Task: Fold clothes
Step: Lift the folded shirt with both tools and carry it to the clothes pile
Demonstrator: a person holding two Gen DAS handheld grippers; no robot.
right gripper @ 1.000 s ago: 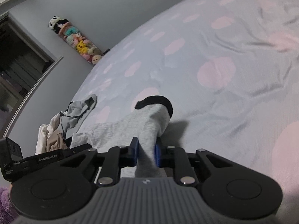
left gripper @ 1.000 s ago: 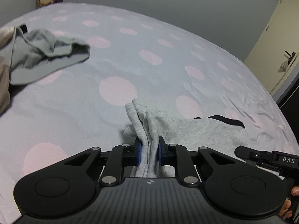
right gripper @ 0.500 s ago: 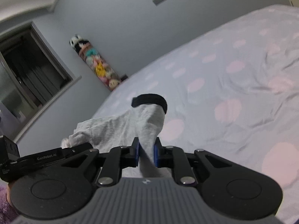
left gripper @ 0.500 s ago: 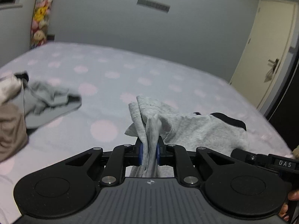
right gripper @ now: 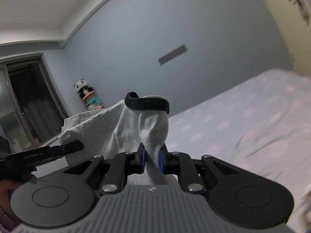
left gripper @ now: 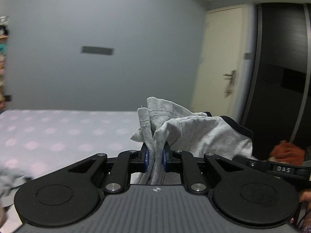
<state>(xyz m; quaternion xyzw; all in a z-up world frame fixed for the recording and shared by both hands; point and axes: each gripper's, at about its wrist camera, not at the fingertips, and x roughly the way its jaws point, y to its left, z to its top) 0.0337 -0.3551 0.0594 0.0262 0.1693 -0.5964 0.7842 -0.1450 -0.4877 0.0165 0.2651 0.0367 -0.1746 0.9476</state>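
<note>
A light grey garment (left gripper: 196, 134) with black trim hangs in the air between both grippers, high above the bed. My left gripper (left gripper: 155, 159) is shut on a bunched hem of the garment, the fabric squeezed between its blue pads. In the right wrist view the same grey garment (right gripper: 136, 128) shows a black-edged opening at its top, and my right gripper (right gripper: 152, 161) is shut on it just below that edge. The other gripper's black body appears at the right edge of the left view and at the left edge of the right view.
The bed (left gripper: 58, 134) with a pale purple cover and pink dots lies below and ahead. A cream door (left gripper: 219, 62) and a dark wardrobe (left gripper: 281, 68) stand to the right. Stuffed toys (right gripper: 87, 97) hang by a dark doorway (right gripper: 25, 101). Another grey garment (left gripper: 9, 176) blurs at lower left.
Both grippers have risen well above the bed, lifting the grey garment off it. The views tilted up from the bedspread to the wall. Both grips stayed shut on the cloth.
</note>
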